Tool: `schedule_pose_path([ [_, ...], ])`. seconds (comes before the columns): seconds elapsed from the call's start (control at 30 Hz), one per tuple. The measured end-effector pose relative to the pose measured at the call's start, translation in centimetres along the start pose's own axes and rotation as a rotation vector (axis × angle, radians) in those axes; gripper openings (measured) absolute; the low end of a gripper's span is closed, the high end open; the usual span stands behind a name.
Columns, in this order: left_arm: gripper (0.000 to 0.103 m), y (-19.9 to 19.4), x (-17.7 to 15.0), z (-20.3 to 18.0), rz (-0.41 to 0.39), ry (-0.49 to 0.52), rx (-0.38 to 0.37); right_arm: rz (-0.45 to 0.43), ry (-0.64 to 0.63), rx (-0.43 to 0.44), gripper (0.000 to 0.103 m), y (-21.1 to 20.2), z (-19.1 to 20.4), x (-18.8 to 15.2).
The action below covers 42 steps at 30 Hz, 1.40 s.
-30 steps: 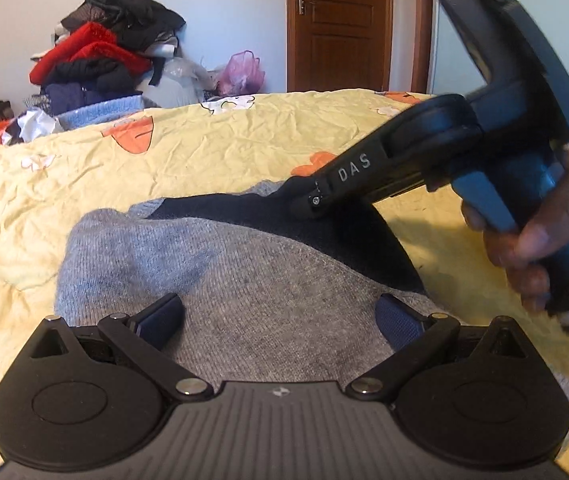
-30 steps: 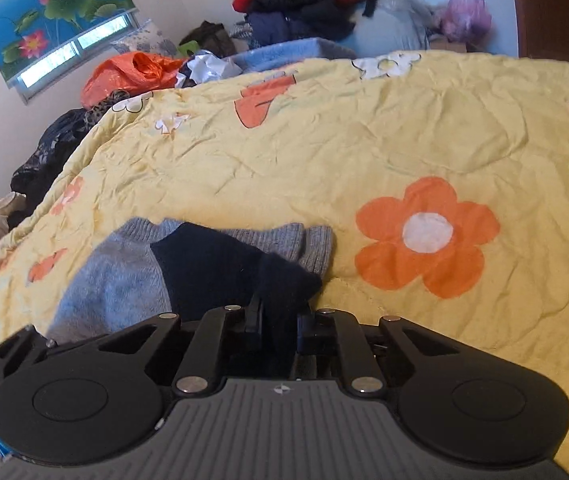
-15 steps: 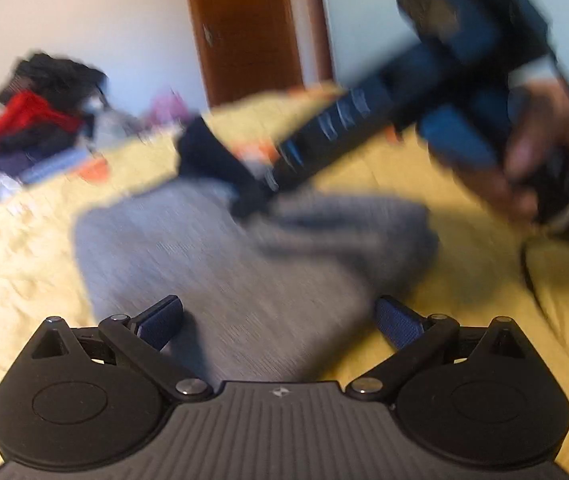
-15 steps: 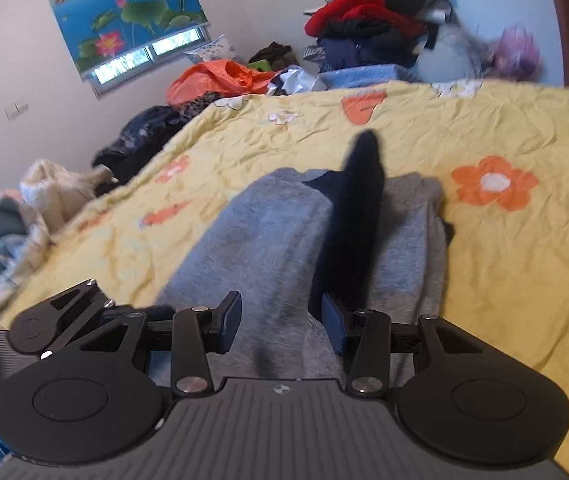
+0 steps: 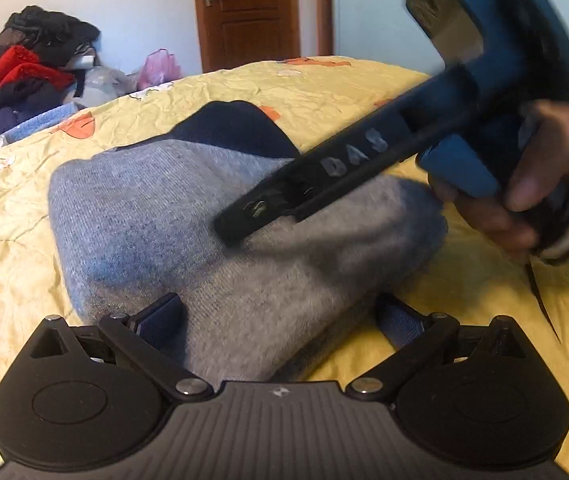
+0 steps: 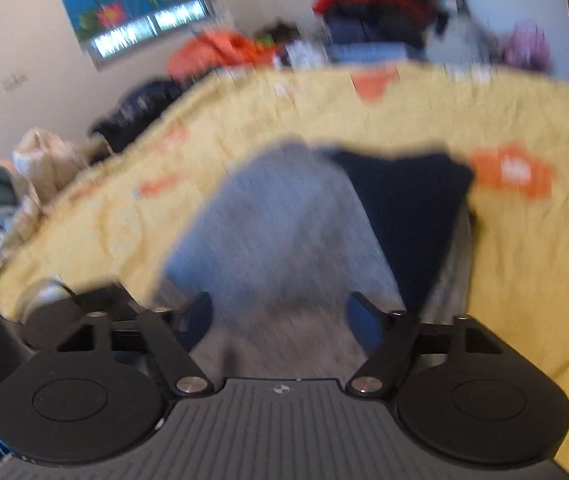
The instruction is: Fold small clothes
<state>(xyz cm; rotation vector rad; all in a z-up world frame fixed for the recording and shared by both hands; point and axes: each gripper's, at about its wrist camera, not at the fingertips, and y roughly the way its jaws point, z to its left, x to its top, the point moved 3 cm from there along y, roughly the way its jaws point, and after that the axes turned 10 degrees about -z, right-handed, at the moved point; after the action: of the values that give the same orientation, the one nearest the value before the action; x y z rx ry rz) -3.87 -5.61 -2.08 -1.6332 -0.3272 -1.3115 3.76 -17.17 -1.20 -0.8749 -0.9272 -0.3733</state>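
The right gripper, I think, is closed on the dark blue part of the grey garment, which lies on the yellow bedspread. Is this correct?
Not quite. The right gripper is open: the right wrist view shows its jaws spread, holding nothing. The rest stands: the grey garment with its dark blue part lies on the yellow bedspread.

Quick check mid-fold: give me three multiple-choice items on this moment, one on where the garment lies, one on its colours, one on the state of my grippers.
1. The grey garment lies on:
A. the yellow flowered bedspread
B. a wooden floor
C. a chair

2. The garment is grey and:
A. red
B. dark navy
C. white

3. The left gripper and right gripper are:
A. both shut on cloth
B. both open
C. left shut, right open

Answers: 1 A, yellow bedspread shows all around it; 2 B, a dark navy panel lies at its far edge; 3 B, each view shows fingers spread wide over the grey knit.
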Motion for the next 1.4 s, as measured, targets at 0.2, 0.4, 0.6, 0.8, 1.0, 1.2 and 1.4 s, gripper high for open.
schedule_pose_path([
  [0.2, 0.103, -2.7, -0.3, 1.0, -0.031, 0.052, -0.035, -0.007, 0.051, -0.014, 0.023, -1.4, -2.4, -0.2],
  [0.4, 0.103, -5.3, -0.4, -0.4, -0.095, -0.003, -0.064, -0.039, -0.018, 0.017, 0.047, -4.5, 2.6, -0.6],
  [0.6, 0.103, -4.1, -1.7, 1.5, -0.035, -0.077, -0.055, -0.007, -0.072, 0.012, 0.045, -4.7, 2.8, -4.3],
  [0.8, 0.103, -7.4, -2.0, 1.3, -0.09, -0.126, 0.121, -0.056, -0.034, -0.071, 0.073, -8.0, 3.9, -4.2],
  [1.0, 0.103, -7.6, -1.6, 2.0, -0.115, -0.24, 0.238, -0.105, -0.001, -0.034, 0.085, -9.3, 5.2, -3.7],
  [1.2, 0.103, -6.5, -2.8, 8.2, -0.06, -0.827, 0.034, -0.038, 0.318, -0.12, 0.083, -8.3, -1.6, -3.4],
  [1.4, 0.045, -5.6, -4.3, 10.7, -0.058, -1.062, -0.062, 0.026, 0.52, 0.036, 0.07, -6.7, -4.2, -3.9],
])
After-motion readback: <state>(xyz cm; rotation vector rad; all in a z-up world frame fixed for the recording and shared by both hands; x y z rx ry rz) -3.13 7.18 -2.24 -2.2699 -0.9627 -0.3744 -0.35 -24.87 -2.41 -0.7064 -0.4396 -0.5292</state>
